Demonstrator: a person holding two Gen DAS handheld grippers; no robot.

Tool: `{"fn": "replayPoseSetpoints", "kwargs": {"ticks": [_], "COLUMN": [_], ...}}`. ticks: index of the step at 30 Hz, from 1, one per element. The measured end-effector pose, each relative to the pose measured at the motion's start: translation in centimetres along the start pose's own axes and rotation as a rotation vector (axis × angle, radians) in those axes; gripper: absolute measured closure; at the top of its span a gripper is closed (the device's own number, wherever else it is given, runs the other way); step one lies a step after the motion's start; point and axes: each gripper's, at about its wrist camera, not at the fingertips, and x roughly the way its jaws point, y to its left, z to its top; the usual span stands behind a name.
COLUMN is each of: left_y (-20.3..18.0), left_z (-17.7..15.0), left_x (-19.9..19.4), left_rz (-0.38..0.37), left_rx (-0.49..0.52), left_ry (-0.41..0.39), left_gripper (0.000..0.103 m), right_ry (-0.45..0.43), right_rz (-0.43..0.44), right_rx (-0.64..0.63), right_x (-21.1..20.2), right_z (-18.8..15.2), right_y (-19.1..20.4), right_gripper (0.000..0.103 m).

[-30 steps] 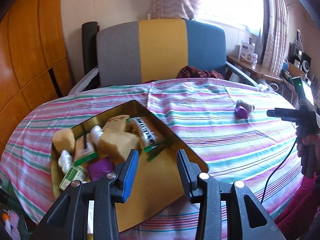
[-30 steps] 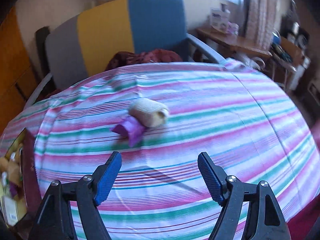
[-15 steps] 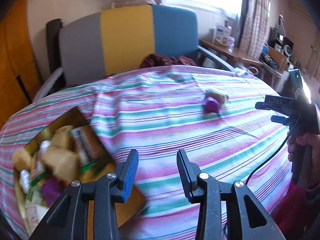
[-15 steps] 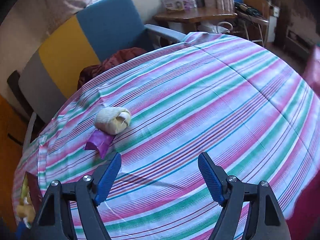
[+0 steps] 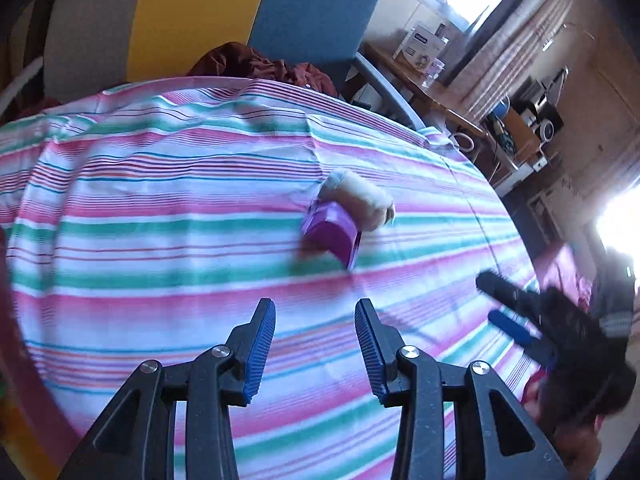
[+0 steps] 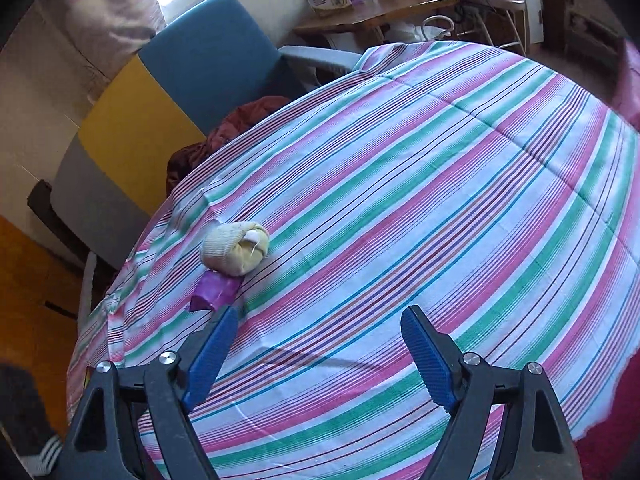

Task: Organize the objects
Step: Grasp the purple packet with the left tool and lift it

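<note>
A cream rolled bandage (image 5: 356, 196) (image 6: 234, 252) and a small purple box (image 5: 332, 236) (image 6: 216, 290) lie touching each other on the striped tablecloth (image 5: 160, 216) (image 6: 400, 220). My left gripper (image 5: 315, 320) hovers just short of the purple box, its jaws opening with nothing between them. My right gripper (image 6: 316, 330) stands wide above the cloth, jaws opening and empty, its left fingertip close beside the purple box. In the left wrist view, my right gripper (image 5: 508, 308) shows blurred at the right, held by a hand.
A grey, yellow and blue armchair (image 5: 216, 12) (image 6: 160, 92) stands behind the table with a dark red cloth (image 5: 256, 64) (image 6: 224, 136) on its seat. A wooden side table (image 6: 376, 12) with boxes stands at the back right.
The left gripper swung right, away from the gold tin, which left its view, and closed in on the purple box and bandage. The right gripper rolled and its jaws widened.
</note>
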Motion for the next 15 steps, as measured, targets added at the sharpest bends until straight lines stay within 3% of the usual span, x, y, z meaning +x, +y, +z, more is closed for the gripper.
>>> {"fn": "replayPoseSetpoints", "kwargs": {"ticks": [4,10,15], "left_y": [-0.3,-0.7,-0.9], "left_z": [1.9,4.2,5.2], "left_x": [3.2,6.5,9.3], "left_rz": [-0.015,-0.023,0.036], "left_rx": [-0.074,-0.152,-0.155], "left_ry": [0.023,-0.008,-0.009], "left_gripper": [0.061,0.056,0.055], "right_ry": [0.028,0.042,0.047], "right_rz": [0.036,0.066,0.075], "right_rx": [0.011,0.029,0.047], "right_x": [0.4,0.5,0.6], "right_z": [-0.1,0.0,0.1], "right_y": [0.0,-0.3,-0.6], "right_gripper": [0.017,0.017,0.017]}}
